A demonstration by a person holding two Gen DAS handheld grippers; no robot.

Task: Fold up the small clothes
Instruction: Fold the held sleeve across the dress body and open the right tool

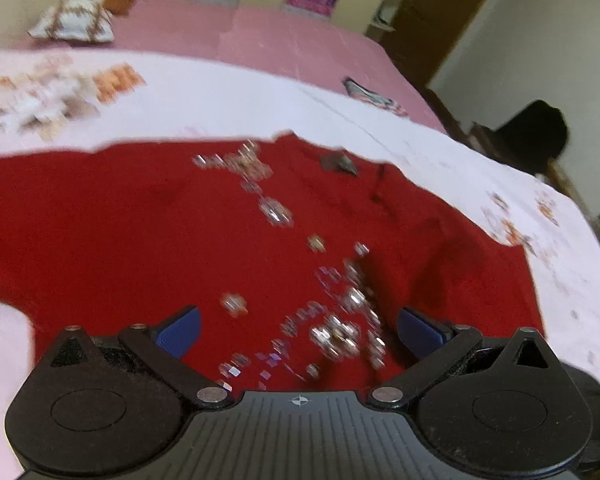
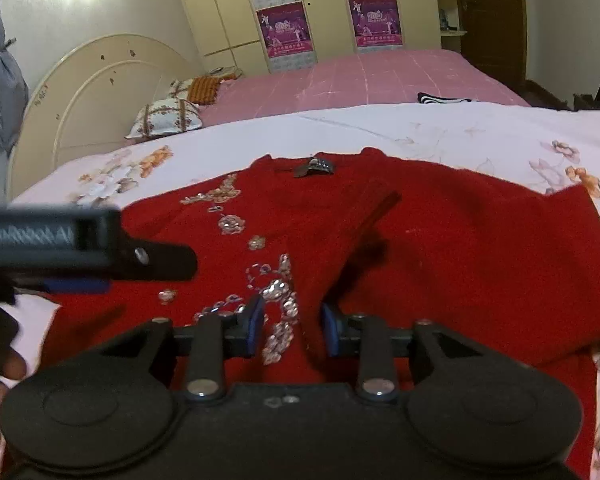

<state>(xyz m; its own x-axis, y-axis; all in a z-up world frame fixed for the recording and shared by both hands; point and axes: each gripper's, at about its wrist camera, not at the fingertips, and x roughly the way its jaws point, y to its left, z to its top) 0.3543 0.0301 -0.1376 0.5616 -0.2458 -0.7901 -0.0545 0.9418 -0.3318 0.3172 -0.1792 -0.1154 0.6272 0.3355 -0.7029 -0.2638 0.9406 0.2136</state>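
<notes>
Right wrist view: red sweater [image 2: 440, 240] lies flat on the white floral sheet [image 2: 440, 128], neckline and grey label [image 2: 315, 168] pointing away toward the pink bedspread [image 2: 380, 76]. Label writing too small to read. Right gripper [image 2: 293, 326] hovers low, fingers apart, over the sequins; left gripper [image 1: 298, 330] gapes wide, holding nothing. Sheet borders the sweater's far side.

A deep red top [image 2: 440, 248] is seen right ahead of the black gripper [image 2: 292, 330] with blue pads [image 2: 256, 326], with silvery-pink sequin flowers scattered on it. Beyond that, a white sheet [image 2: 380, 132] printed with orange and grey flowers, then a pink checked bedcover [image 2: 380, 76]. Magenta posters [image 2: 284, 28] are stuck on cream wardrobe doors.
</notes>
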